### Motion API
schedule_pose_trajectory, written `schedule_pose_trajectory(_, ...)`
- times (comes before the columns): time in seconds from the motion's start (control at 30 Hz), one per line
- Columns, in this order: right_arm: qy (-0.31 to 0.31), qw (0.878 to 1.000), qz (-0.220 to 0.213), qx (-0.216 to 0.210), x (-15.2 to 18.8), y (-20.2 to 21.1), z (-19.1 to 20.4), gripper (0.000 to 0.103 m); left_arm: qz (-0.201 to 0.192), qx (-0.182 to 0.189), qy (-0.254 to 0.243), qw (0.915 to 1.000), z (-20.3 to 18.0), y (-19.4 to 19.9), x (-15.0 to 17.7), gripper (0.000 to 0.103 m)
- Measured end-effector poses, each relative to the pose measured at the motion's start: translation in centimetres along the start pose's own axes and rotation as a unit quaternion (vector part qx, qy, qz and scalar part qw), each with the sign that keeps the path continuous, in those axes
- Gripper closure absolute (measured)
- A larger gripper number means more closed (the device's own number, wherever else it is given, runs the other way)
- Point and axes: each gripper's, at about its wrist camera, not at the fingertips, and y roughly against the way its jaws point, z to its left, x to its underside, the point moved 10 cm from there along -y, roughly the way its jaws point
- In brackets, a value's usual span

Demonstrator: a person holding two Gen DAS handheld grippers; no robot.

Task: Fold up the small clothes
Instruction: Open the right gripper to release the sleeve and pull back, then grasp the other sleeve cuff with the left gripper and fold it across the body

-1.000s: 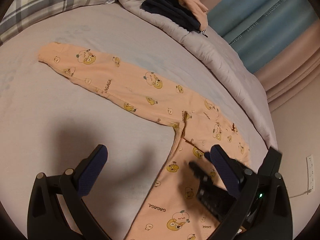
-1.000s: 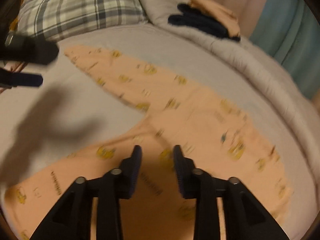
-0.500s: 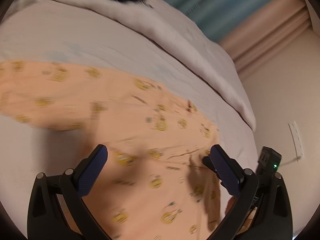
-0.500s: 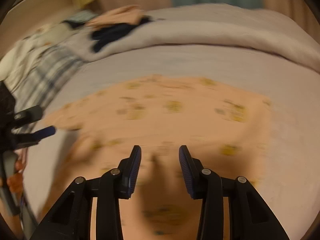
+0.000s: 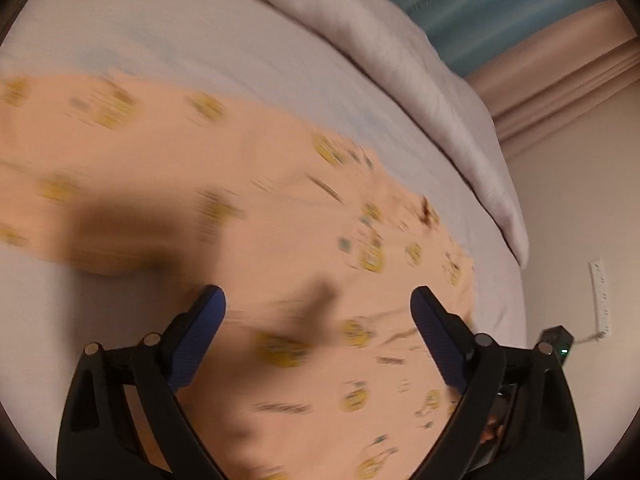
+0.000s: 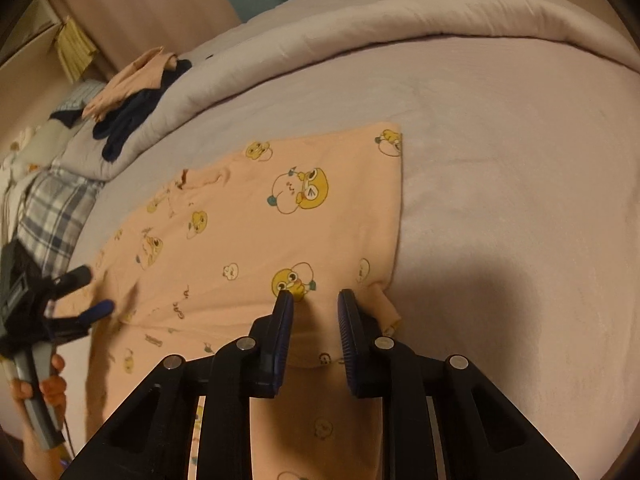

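Note:
Peach children's pants (image 6: 256, 236) printed with yellow ducks lie flat on the grey bed sheet (image 6: 500, 184); they also fill the blurred left wrist view (image 5: 280, 220). My right gripper (image 6: 314, 298) is open with a narrow gap, empty, its tips just above the pants near the waistband corner (image 6: 386, 304). My left gripper (image 5: 318, 300) is wide open and empty, hovering over the pants. It also shows at the left edge of the right wrist view (image 6: 94, 292), above the pants' leg side.
A rolled grey duvet (image 6: 360, 36) runs along the far side of the bed. A pile of dark and peach clothes (image 6: 132, 96) sits on it. A plaid pillow (image 6: 52, 216) lies at the left. Curtains (image 5: 500, 16) and a wall stand beyond the bed.
Both grippers swung toward the waist end of the pants. The right gripper came down close to the waistband corner. Its gap stayed narrow; the left stayed wide open.

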Motion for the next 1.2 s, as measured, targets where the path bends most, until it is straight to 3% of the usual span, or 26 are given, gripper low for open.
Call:
schedule_pose_trajectory(0.03, 0.006, 1.0, -0.005, 0.0, 0.0, 0.4, 0.4, 0.076, -0.012, -0.006, 0.006, 0.9999, 1.3, 1.3, -0.4, 0.008)
schedule_pose_trajectory(0.1, 0.014, 1.0, -0.017, -0.003, 0.0, 1.3, 1.0, 0.054, -0.042, -0.019, 0.041, 0.9981, 5.3, 4.3, -1.1, 0.007)
schedule_pose_trajectory(0.17, 0.021, 0.999, -0.033, -0.006, 0.0, 2.3, 1.4, 0.049, -0.073, -0.035, 0.093, 0.9924, 10.1, 7.1, -1.5, 0.005)
schedule_pose_trajectory(0.2, 0.025, 0.999, -0.04, -0.01, -0.1, 2.7, 1.9, 0.049, -0.086, -0.038, 0.117, 0.9887, 11.9, 8.2, -1.7, 0.004)
schedule_pose_trajectory(0.33, 0.032, 0.998, -0.049, -0.025, 0.3, 3.6, 2.8, 0.049, -0.139, -0.017, 0.238, 0.961, 19.6, 11.9, -2.4, 0.003)
schedule_pose_trajectory(0.47, 0.051, 0.997, -0.05, -0.031, 0.5, 3.5, 4.7, 0.049, -0.185, 0.044, 0.308, 0.9322, 23.4, 13.6, -4.5, 0.003)
schedule_pose_trajectory(0.63, 0.076, 0.996, -0.047, -0.028, 1.1, 3.0, 6.9, 0.049, -0.227, 0.047, 0.345, 0.9094, 25.9, 14.5, -7.2, 0.003)
schedule_pose_trajectory(0.73, 0.077, 0.996, -0.037, -0.029, 1.5, 2.3, 7.2, 0.049, -0.238, 0.041, 0.363, 0.9, 26.7, 14.7, -8.6, 0.005)
schedule_pose_trajectory(0.8, 0.081, 0.996, -0.033, -0.022, 1.8, 2.0, 7.1, 0.049, -0.24, 0.026, 0.379, 0.8937, 27.5, 14.7, -9.1, 0.01)
schedule_pose_trajectory(0.83, 0.083, 0.996, -0.032, -0.02, 1.9, 2.0, 7.0, 0.049, -0.237, 0.015, 0.384, 0.8921, 27.7, 14.8, -9.0, 0.019)
schedule_pose_trajectory(0.9, 0.087, 0.996, -0.029, -0.019, 2.3, 1.9, 7.2, 0.049, -0.228, -0.011, 0.385, 0.8941, 28.7, 15.1, -8.4, 0.046)
schedule_pose_trajectory(0.97, 0.087, 0.996, -0.028, -0.02, 2.5, 1.9, 7.1, 0.049, -0.2, -0.053, 0.365, 0.9079, 28.8, 14.5, -7.7, 0.092)
schedule_pose_trajectory(1.0, 0.086, 0.996, -0.027, -0.021, 2.6, 2.0, 7.2, 0.049, -0.191, -0.073, 0.354, 0.9128, 29.0, 14.2, -7.8, 0.099)
schedule_pose_trajectory(1.03, 0.085, 0.996, -0.026, -0.023, 2.7, 2.0, 7.2, 0.049, -0.189, -0.097, 0.33, 0.9197, 28.5, 14.4, -7.6, 0.1)
schedule_pose_trajectory(1.1, 0.084, 0.996, -0.025, -0.025, 3.0, 2.2, 7.1, 0.049, -0.205, -0.109, 0.269, 0.9346, 26.1, 15.2, -8.2, 0.1)
schedule_pose_trajectory(1.2, 0.08, 0.996, -0.024, -0.028, 3.2, 2.5, 6.8, 0.049, -0.198, -0.118, 0.177, 0.9569, 20.6, 15.2, -9.2, 0.1)
